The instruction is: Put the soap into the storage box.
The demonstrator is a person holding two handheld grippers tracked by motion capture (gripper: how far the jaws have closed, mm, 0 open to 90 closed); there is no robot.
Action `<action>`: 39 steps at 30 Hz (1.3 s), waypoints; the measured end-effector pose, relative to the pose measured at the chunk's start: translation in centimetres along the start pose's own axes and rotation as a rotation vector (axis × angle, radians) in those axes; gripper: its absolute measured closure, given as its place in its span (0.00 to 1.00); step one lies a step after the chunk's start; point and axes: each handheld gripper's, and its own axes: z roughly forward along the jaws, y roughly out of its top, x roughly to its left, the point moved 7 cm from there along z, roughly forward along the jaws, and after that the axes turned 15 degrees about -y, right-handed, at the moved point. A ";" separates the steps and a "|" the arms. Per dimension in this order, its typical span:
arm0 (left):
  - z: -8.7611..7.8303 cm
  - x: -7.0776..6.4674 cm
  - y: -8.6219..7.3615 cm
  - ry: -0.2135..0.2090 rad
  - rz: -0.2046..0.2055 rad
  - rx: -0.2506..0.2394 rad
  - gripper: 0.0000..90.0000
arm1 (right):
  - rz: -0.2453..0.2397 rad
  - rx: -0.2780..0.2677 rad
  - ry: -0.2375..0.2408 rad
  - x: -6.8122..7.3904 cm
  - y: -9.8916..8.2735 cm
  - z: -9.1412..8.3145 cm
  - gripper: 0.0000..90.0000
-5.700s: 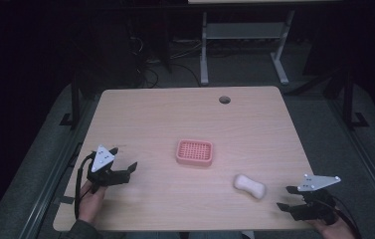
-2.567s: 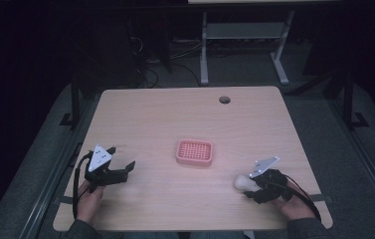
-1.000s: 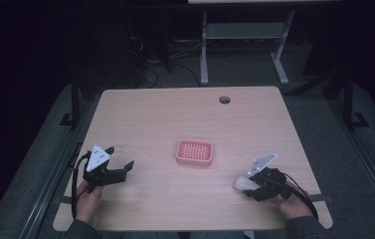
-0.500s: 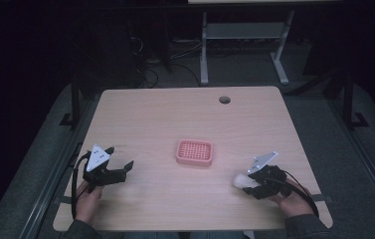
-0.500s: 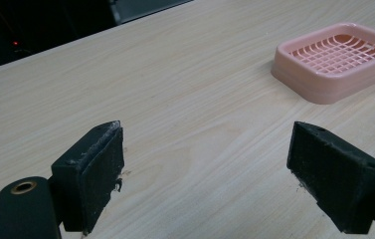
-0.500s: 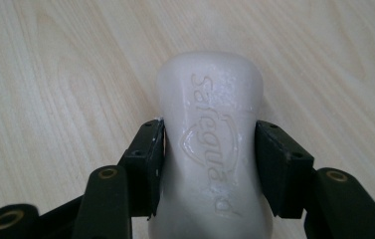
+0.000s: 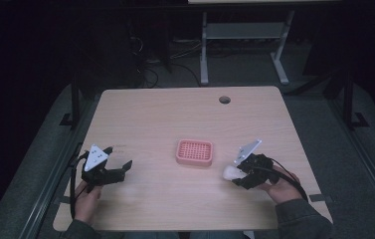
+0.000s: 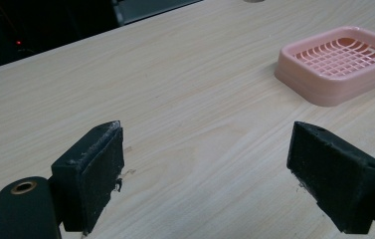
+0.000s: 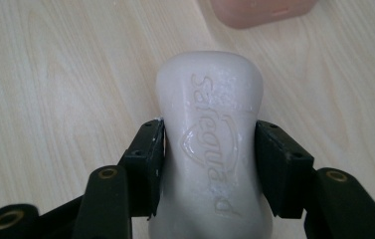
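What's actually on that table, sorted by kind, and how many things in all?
Bar of white soap: 1, clamped in the right gripper
Pink soap dish: 1, with nothing in it
Hand-held grippers: 2, the left gripper open over bare table
Total: 4 things

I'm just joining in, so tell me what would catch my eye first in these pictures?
First, the white bar of soap, clamped across its middle by the right gripper at the table's right side. Next, the pink soap dish at the middle of the wooden table, with nothing in it. The left gripper waits with jaws wide apart at the left.
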 end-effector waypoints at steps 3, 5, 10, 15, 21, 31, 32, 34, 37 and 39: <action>0.0 0.1 -0.1 -0.001 -0.006 0.002 0.16 | -0.018 0.010 -0.003 -0.1 0.7 0.1 0.53; 0.0 0.0 0.0 0.000 -0.006 0.000 0.16 | -0.022 0.006 -0.003 -0.3 1.2 0.0 0.53; 0.0 0.1 -0.1 0.000 -0.009 0.003 0.16 | -0.033 0.000 0.001 -0.8 2.5 -0.2 0.53; 0.0 0.1 -0.1 -0.001 -0.010 -0.001 0.16 | -0.040 -0.010 0.005 -1.4 3.5 -0.2 0.53; 0.0 0.1 -0.1 -0.001 -0.012 -0.004 0.16 | -0.043 -0.014 0.020 -1.8 4.3 0.1 0.53; 0.0 0.1 -0.1 -0.003 -0.007 -0.001 0.16 | -0.062 -0.022 0.039 -2.2 5.7 0.6 0.53; 0.0 0.1 -0.1 -0.004 -0.006 0.000 0.16 | -0.065 -0.016 0.040 -2.2 5.8 0.6 0.53; 0.0 0.1 -0.1 -0.003 -0.005 0.002 0.16 | -0.072 -0.014 0.038 -2.2 6.0 0.7 0.53; 0.0 0.1 -0.1 -0.005 -0.007 0.002 0.16 | -0.076 -0.014 0.037 -2.3 6.4 0.7 0.53; 0.0 0.1 -0.1 -0.005 -0.007 0.004 0.16 | -0.078 -0.015 0.042 -2.4 6.7 0.7 0.53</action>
